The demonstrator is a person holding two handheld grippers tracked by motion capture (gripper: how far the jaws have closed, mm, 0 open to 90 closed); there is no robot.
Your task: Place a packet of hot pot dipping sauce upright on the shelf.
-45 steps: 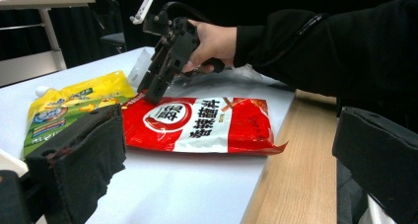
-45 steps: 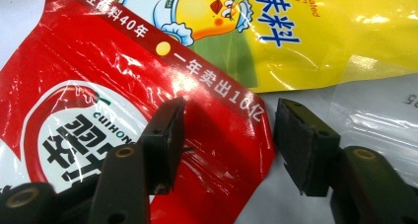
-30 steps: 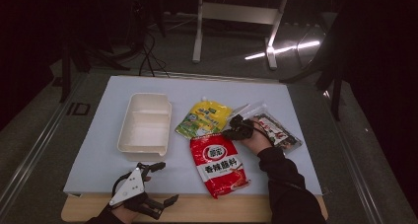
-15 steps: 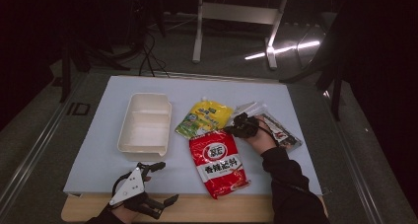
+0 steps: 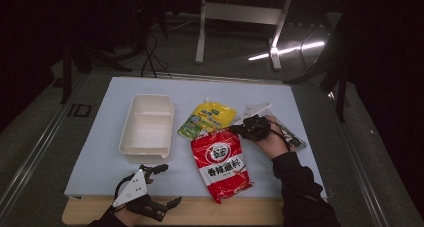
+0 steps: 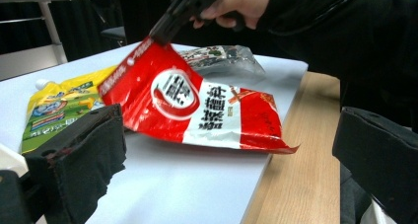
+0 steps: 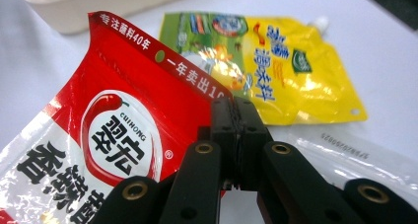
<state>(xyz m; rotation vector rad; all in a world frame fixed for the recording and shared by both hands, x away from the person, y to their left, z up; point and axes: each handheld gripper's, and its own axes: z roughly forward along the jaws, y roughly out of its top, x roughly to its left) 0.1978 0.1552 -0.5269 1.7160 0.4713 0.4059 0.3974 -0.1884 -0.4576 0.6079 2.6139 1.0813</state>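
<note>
While right gripper (image 7: 236, 116) pinches top corner of glossy red plastic snack pouch (image 5: 221, 163), yellow spouted sauce pouch (image 7: 291, 61) just beyond its jaws, left gripper (image 5: 152, 186) open, holding nothing.

We see the silver pouch (image 5: 295, 137) partly hidden behind the right hand-held gripper (image 5: 239, 130), and the tray (image 7: 98, 2) cut off by the edge.
</note>
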